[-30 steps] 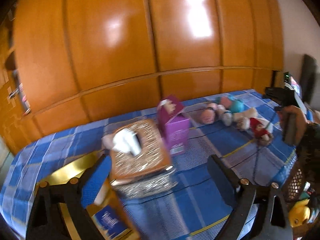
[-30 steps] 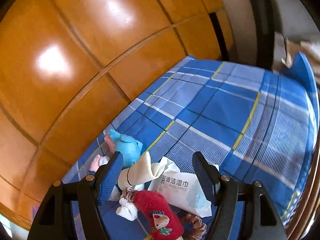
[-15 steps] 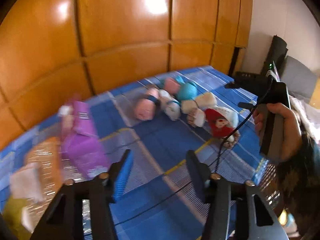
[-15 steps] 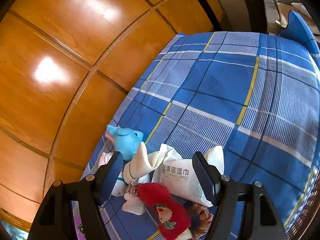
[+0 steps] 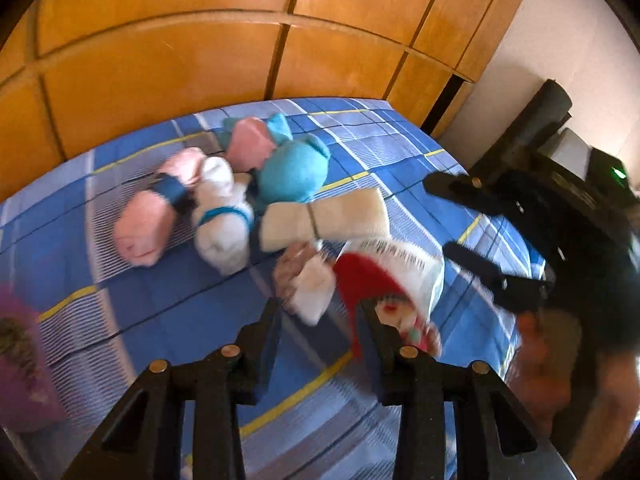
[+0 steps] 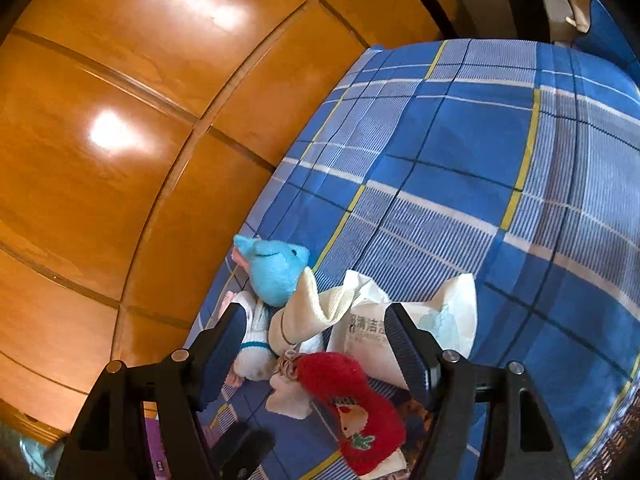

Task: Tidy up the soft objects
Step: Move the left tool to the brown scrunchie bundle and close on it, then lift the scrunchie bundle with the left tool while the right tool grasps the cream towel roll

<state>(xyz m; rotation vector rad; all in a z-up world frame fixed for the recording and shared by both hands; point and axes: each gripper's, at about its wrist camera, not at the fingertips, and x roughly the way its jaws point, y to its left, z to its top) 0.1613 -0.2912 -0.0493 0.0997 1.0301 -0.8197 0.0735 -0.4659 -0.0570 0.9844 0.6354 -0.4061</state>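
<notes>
A pile of soft things lies on the blue plaid cloth (image 5: 168, 304): a blue plush (image 5: 294, 168) (image 6: 276, 272), pink rolled socks (image 5: 144, 224), a white rolled sock (image 5: 220, 216), a cream rolled cloth (image 5: 324, 220) (image 6: 308, 316), a red Christmas sock (image 5: 368, 280) (image 6: 352, 396) and a wet wipe pack (image 6: 424, 328). My left gripper (image 5: 318, 316) is open, its tips at the near edge of the pile around a small white piece. My right gripper (image 6: 316, 332) is open above the pile and shows in the left wrist view (image 5: 472, 232).
An orange wooden panelled wall (image 5: 180, 52) runs behind the cloth. A purple box (image 5: 20, 360) stands at the left edge. A dark device with a green light (image 5: 592, 184) sits at the right.
My left gripper has swung right, away from the tissue box and purple box, and closed in on the pile. My right gripper has come nearer over the pile.
</notes>
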